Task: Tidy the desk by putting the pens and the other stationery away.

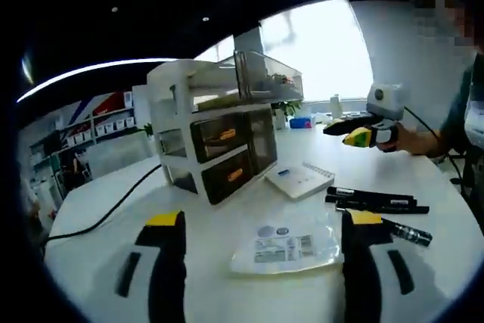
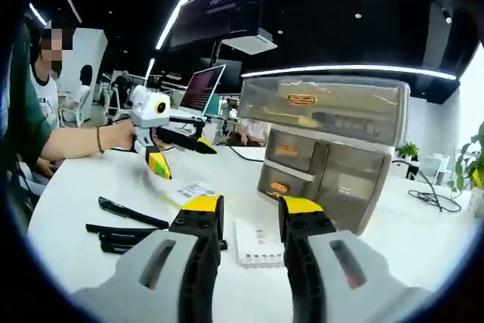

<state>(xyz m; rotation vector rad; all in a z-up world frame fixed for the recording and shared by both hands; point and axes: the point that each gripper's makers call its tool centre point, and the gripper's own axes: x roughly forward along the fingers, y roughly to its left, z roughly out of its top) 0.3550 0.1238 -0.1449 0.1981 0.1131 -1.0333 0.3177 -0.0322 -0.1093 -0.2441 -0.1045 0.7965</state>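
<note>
We hold the left gripper (image 1: 261,221) with jaws wide apart over bare white desk (image 1: 189,209), a flat packet (image 1: 286,250) lying between them. The black pens (image 1: 374,202) sit just past our right finger. The right gripper (image 2: 249,209) hangs parted and empty, the drawer unit (image 2: 325,149) ahead, notepad (image 2: 257,243) between its tips.

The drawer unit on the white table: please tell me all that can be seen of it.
The drawer unit is a small cabinet with a white frame and smoky, see-through drawers, plastic by its look. It stands upright on the white table. Its top drawer is pulled out; the lower drawers are shut. Orange patches show on the fronts of two lower drawers. A black cable runs to its side, and a small white notepad lies close in front. Neither gripper touches it.
</note>
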